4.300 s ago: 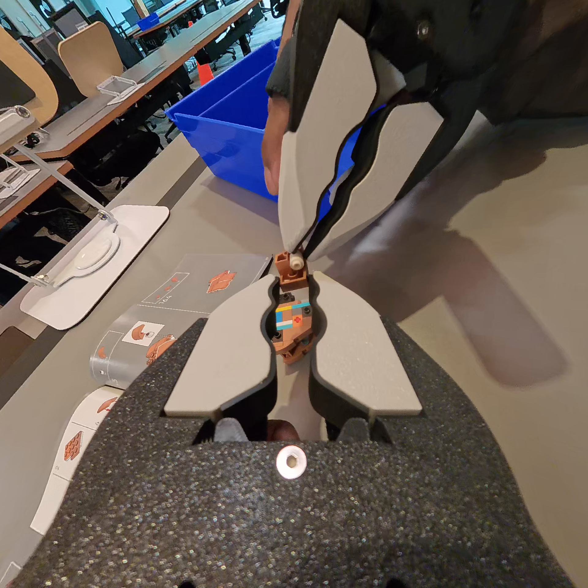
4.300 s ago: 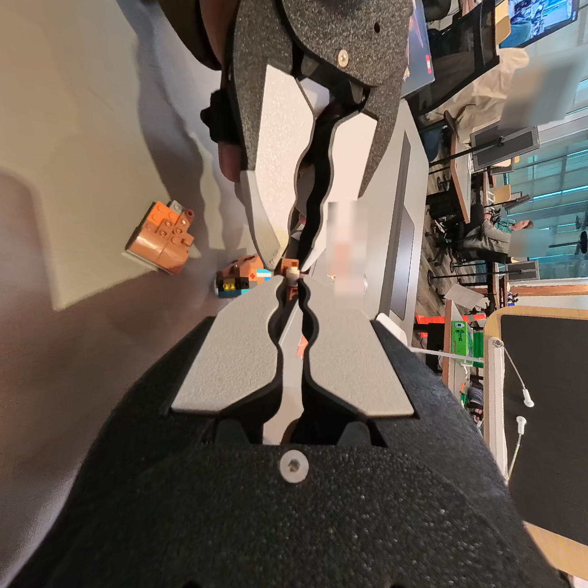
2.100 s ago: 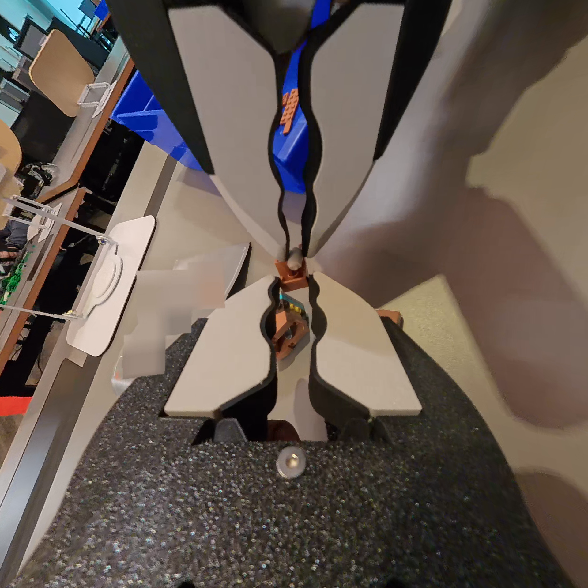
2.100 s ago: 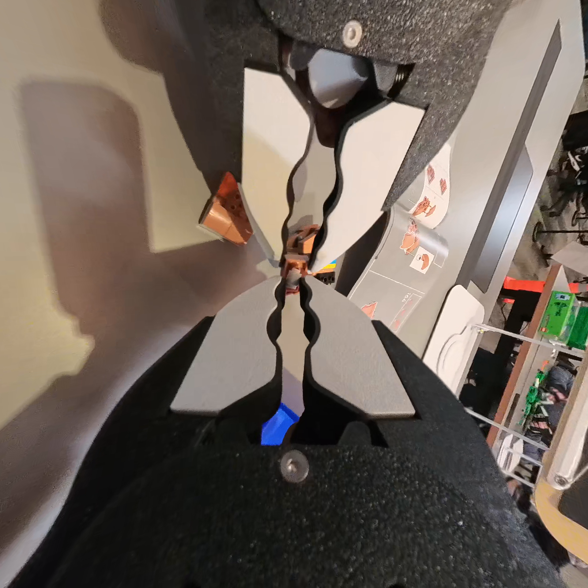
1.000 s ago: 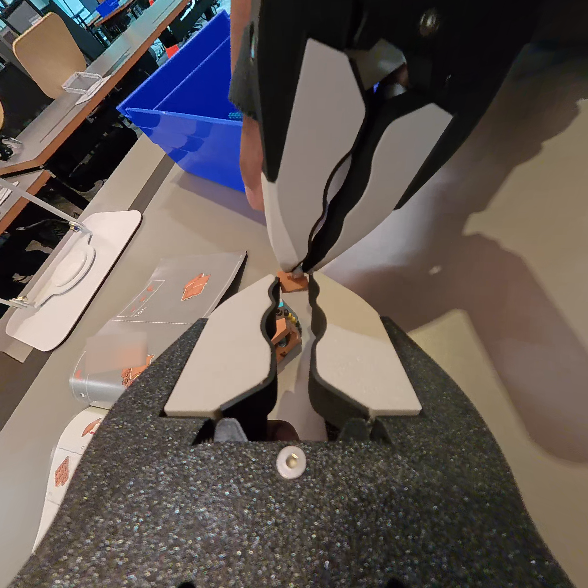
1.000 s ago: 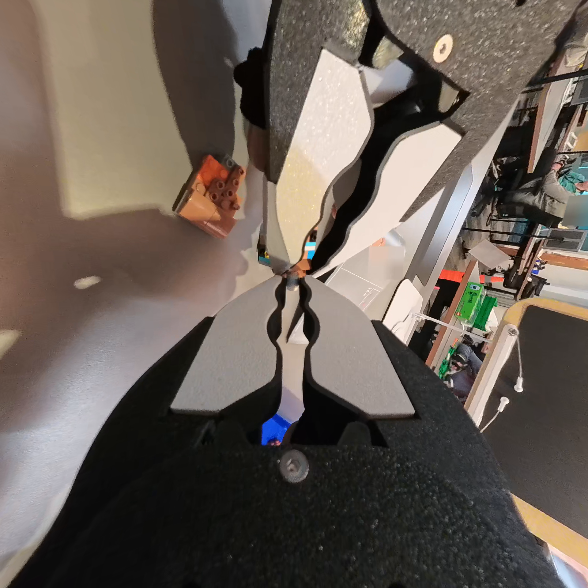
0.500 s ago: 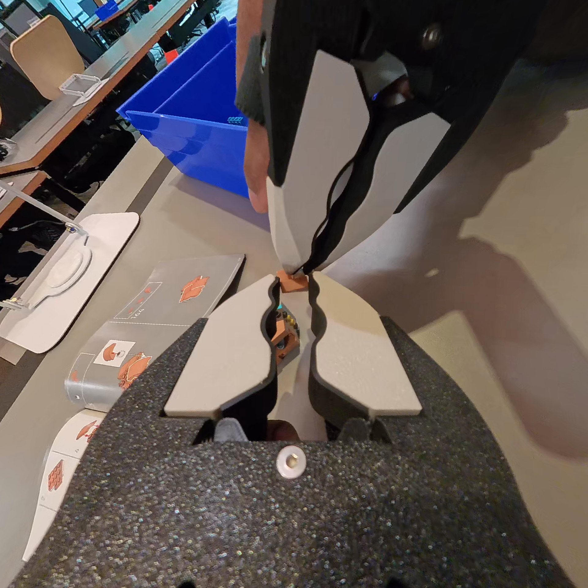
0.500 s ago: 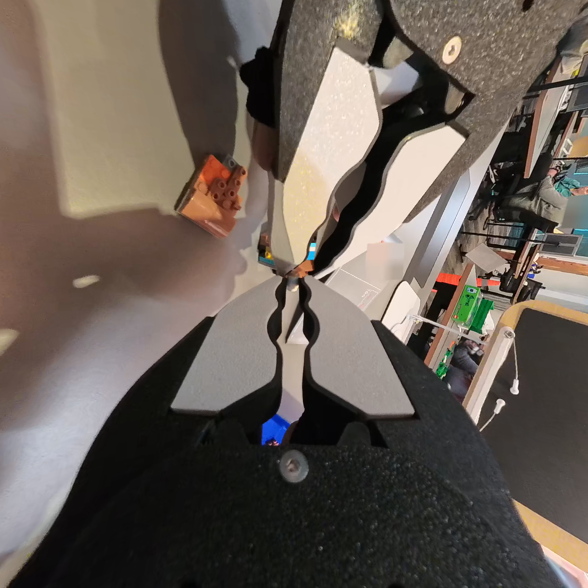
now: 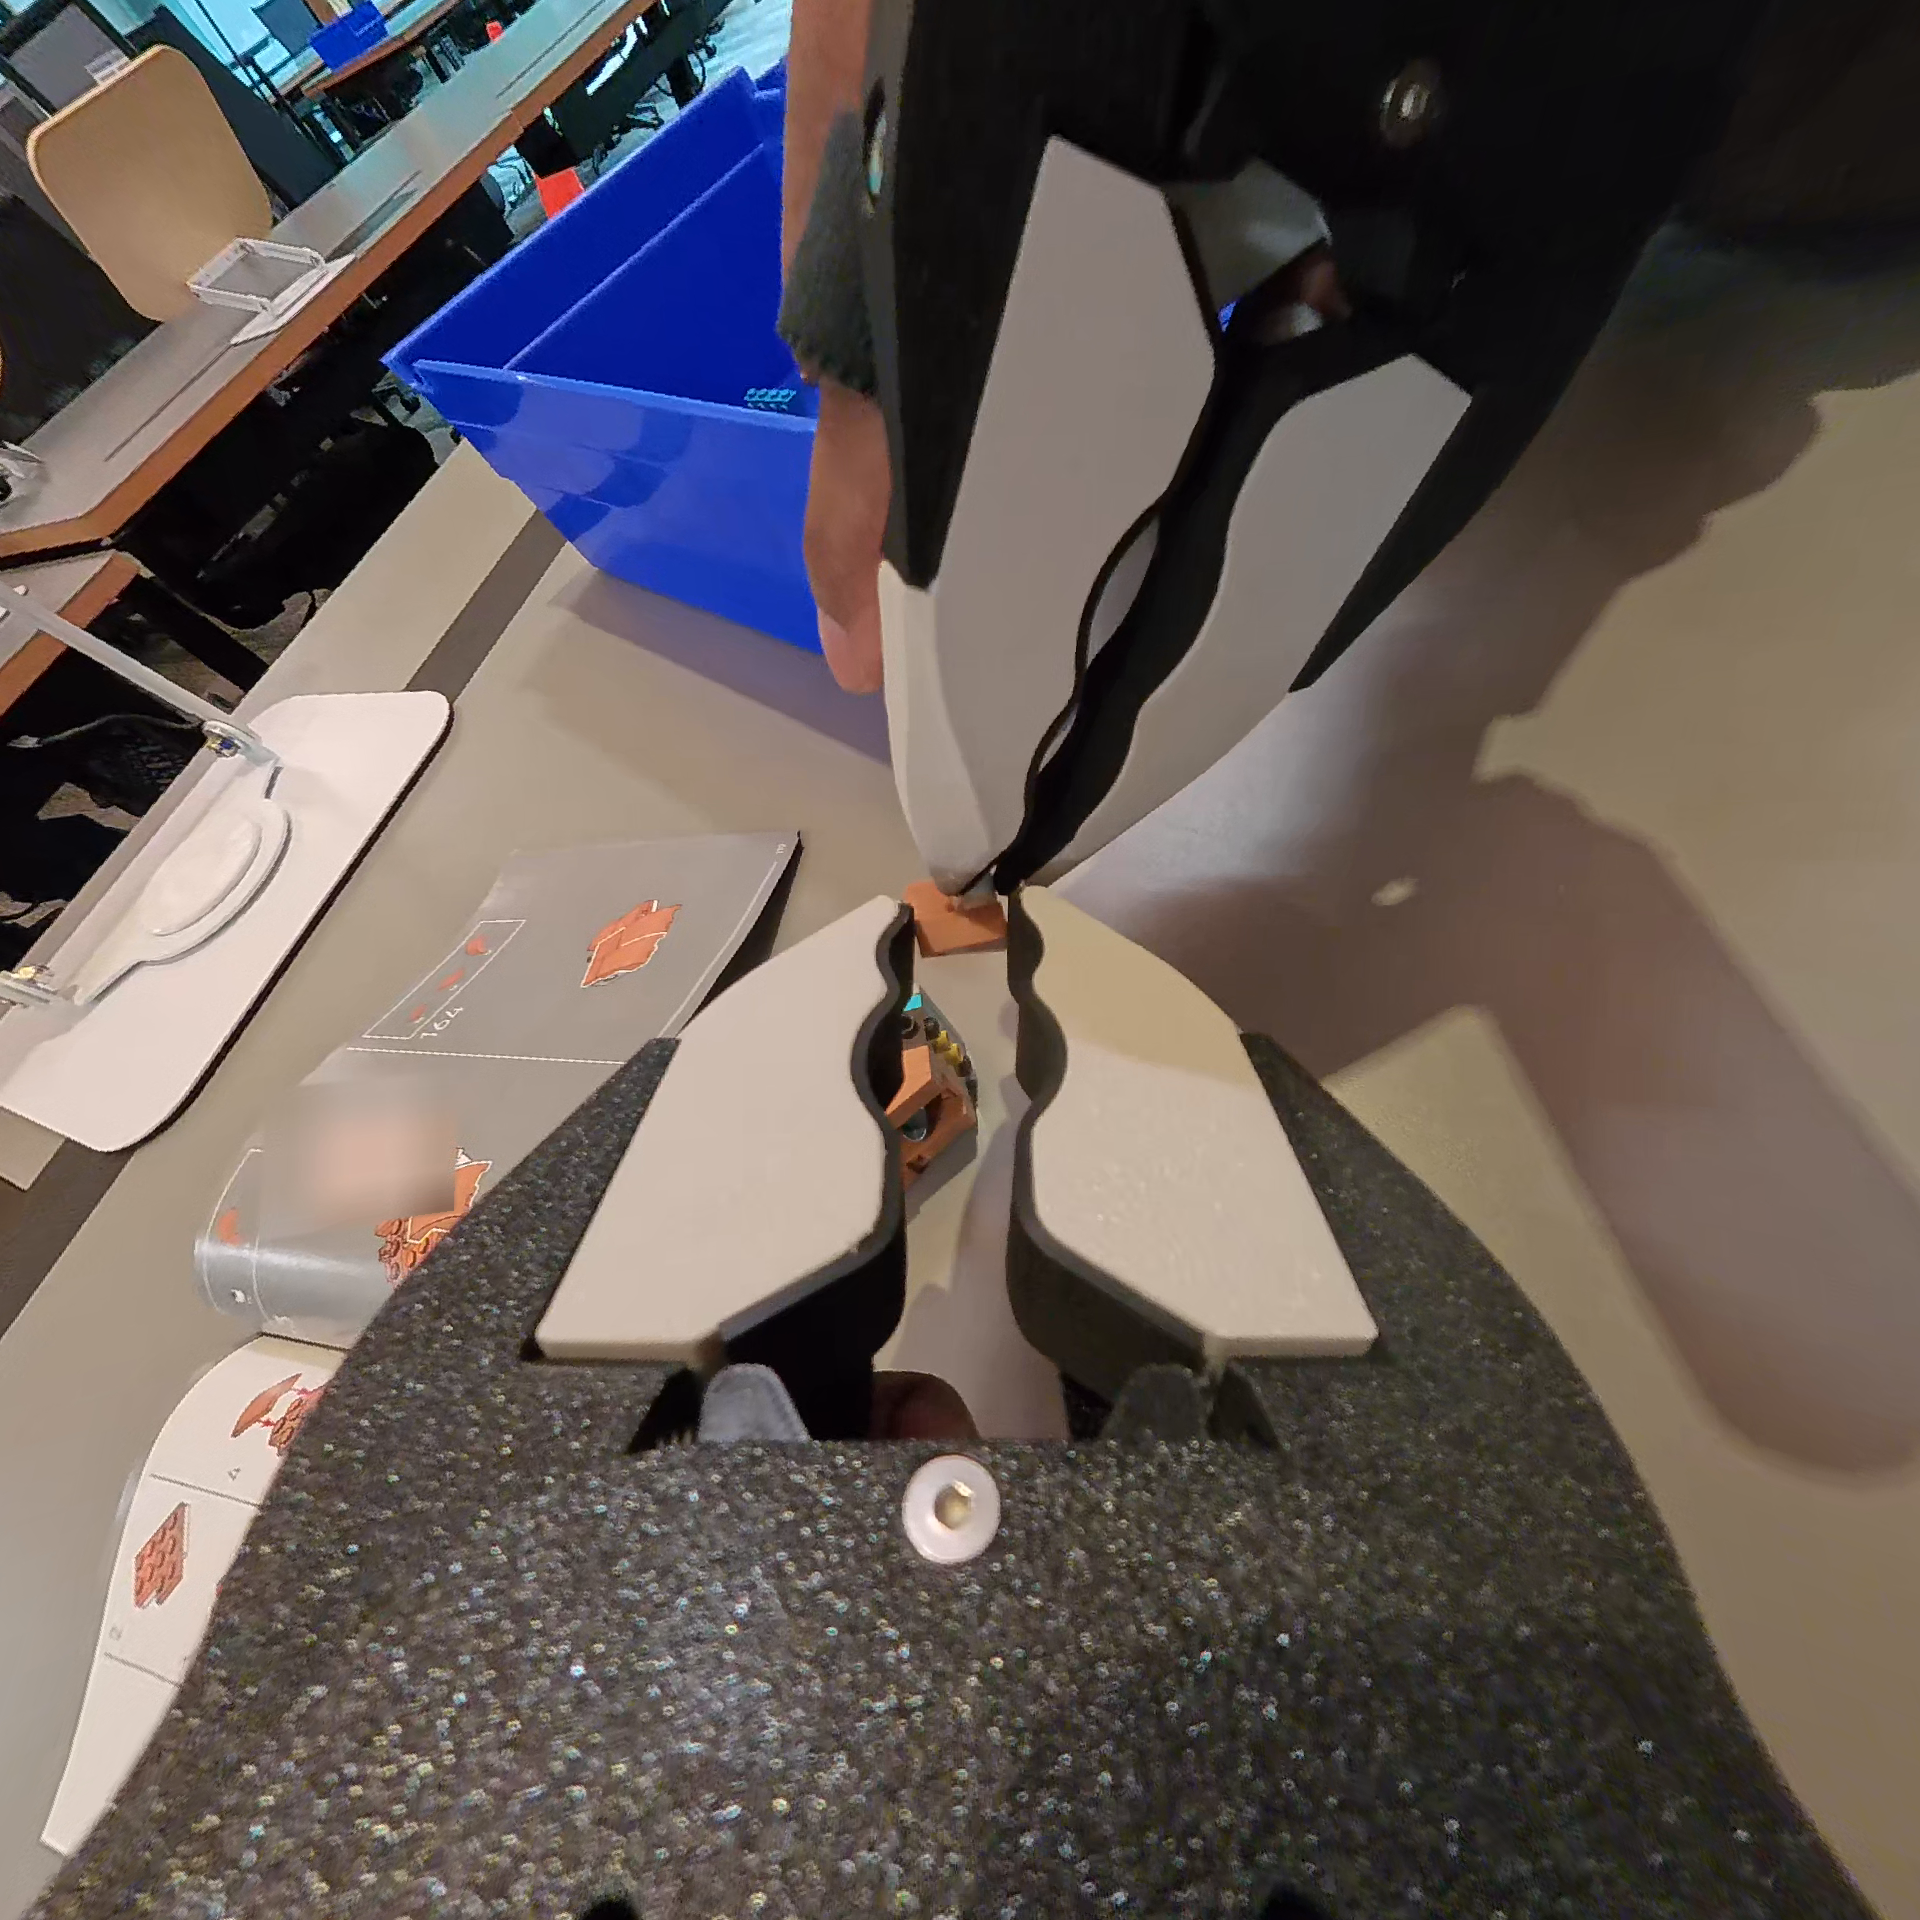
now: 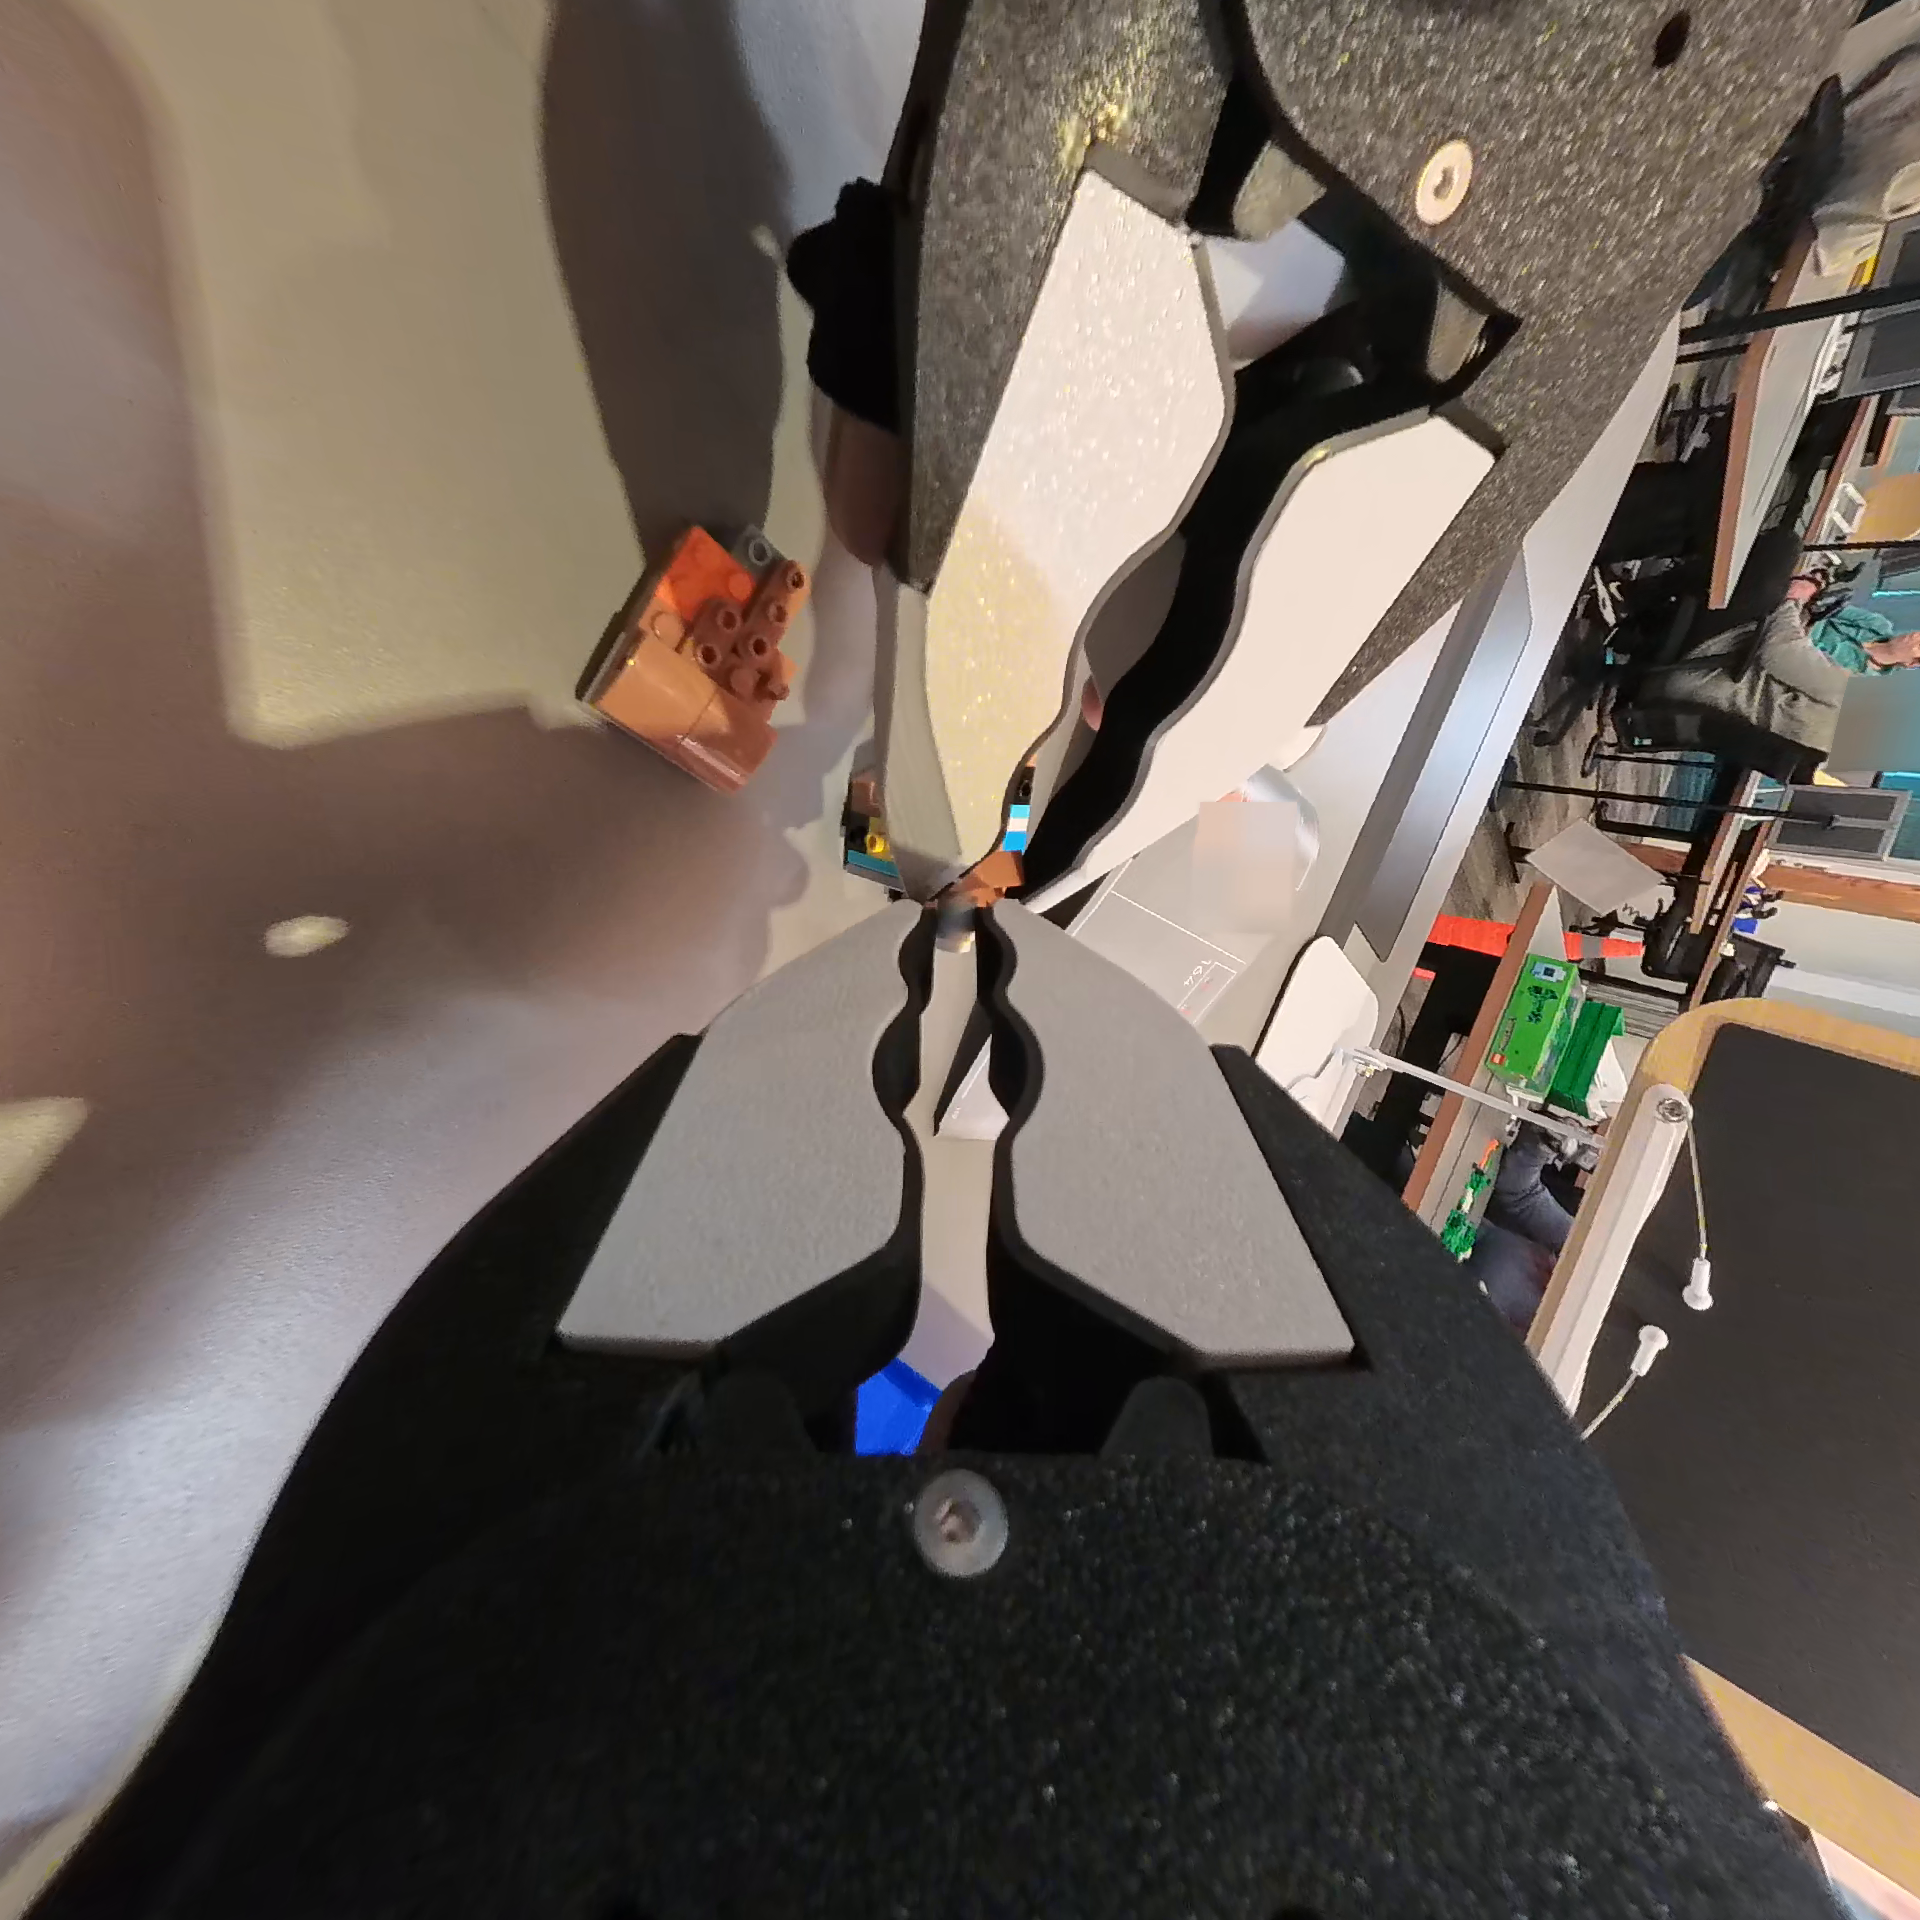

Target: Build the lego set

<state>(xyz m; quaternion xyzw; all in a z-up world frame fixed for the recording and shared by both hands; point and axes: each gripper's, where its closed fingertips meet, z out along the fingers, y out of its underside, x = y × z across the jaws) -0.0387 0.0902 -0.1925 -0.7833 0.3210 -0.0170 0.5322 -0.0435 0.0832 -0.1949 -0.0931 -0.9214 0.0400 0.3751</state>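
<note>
My left gripper (image 9: 961, 920) is shut on a small brown lego assembly (image 9: 958, 927) with black, teal and yellow parts, held above the table. My right gripper (image 10: 956, 920) comes in from the far side, tip to tip with the left, shut on a small grey peg piece (image 10: 954, 928) pressed against the brown top of that assembly (image 10: 992, 885). The right gripper shows in the left wrist view (image 9: 987, 883), and the left gripper shows in the right wrist view (image 10: 961, 878). A second orange-brown lego sub-build (image 10: 698, 657) lies on the table beside them.
An open instruction booklet (image 9: 582, 966) lies on the grey table (image 9: 1558, 1299) to the left. A blue bin (image 9: 644, 416) stands behind it. A white flat stand base (image 9: 197, 894) sits at the table's left edge. Other desks and chairs stand beyond. Less than 4 cm separates the two grippers' tips.
Both grippers stay tip to tip on the same pieces. Over the last second they have only shifted and tilted slightly; earlier the pair was rotated to a different angle.
</note>
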